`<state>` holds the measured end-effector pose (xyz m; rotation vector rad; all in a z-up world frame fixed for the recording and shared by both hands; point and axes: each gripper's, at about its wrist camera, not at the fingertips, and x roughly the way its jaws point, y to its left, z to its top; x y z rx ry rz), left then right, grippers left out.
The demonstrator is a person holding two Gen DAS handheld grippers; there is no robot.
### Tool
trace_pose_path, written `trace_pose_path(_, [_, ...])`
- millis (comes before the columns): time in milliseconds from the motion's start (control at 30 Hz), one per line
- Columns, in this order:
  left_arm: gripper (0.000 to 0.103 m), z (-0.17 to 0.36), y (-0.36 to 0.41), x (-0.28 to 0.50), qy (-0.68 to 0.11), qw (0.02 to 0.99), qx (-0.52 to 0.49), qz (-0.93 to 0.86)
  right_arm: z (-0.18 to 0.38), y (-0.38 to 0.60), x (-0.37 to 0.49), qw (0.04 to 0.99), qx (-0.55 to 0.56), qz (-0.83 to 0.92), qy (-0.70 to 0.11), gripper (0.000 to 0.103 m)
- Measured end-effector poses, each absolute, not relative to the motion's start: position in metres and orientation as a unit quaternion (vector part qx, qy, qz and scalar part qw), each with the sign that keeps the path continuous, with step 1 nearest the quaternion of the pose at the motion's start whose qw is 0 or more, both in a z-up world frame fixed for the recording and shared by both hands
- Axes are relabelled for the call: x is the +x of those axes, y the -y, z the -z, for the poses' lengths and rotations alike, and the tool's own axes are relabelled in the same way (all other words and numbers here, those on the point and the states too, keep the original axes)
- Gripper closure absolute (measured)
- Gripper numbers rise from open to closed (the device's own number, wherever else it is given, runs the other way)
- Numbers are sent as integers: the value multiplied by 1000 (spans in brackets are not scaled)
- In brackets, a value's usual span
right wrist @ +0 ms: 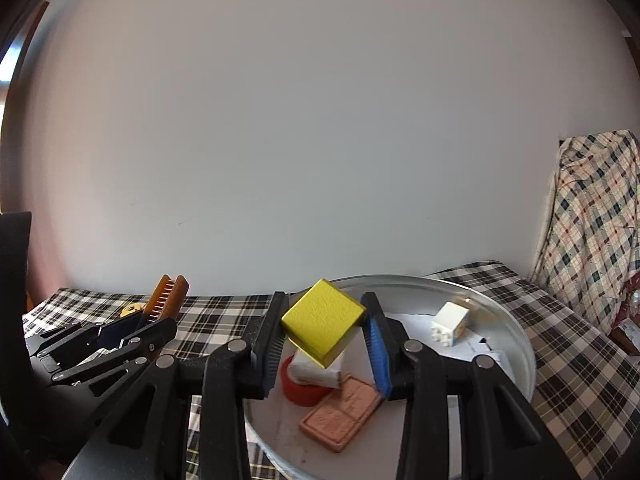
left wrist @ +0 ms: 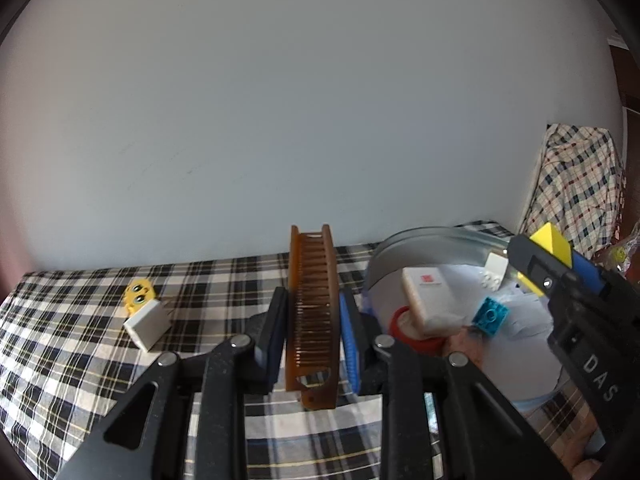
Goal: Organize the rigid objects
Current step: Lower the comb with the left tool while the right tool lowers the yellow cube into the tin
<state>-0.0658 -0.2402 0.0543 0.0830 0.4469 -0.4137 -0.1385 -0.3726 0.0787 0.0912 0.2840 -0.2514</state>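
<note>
Spanning both views behind everything, a plain pale wall [left wrist: 300, 100]. Stretching beneath it, a surface draped in a black-and-white checked cloth [left wrist: 60, 340], with a second, lighter plaid cloth [right wrist: 592, 220] hanging at the far right. Sitting on the right part of the surface, a round metal tray [right wrist: 516, 344], holding a red lid [right wrist: 298, 390] under a white bar-shaped packet [left wrist: 428, 300], a tan biscuit-like slab [right wrist: 344, 412] lying flat beside them, a white toy brick [right wrist: 450, 322] toward the far rim on some white paper, and a turquoise toy brick [left wrist: 490, 314] nearer the middle. Hovering over the cloth just left of the tray, the left claw [left wrist: 314, 320], clenched on a folded amber comb [left wrist: 311, 312] standing on edge between its pads and pointing away toward the wall. Hanging above the tray's near side, the right claw [right wrist: 324, 328], grasping a yellow block [right wrist: 322, 320] tilted corner-up, pinched between a black pad and a blue one and lifted clear of the lid and packet below. Lying on the cloth well to the left, a white box [left wrist: 147, 322] touching a small yellow toy brick with cartoon eyes [left wrist: 138, 294] just behind it.
</note>
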Motion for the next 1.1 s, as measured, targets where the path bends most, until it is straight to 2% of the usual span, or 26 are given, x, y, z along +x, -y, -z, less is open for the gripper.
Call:
trace_pose_path(667, [80, -65, 310, -74, -203, 946, 44, 249, -80, 456, -155, 970, 56, 196, -136, 63])
trace_pose_path(1100, [80, -59, 354, -74, -218, 934, 48, 281, -73, 494, -144, 958, 53, 231, -162, 63])
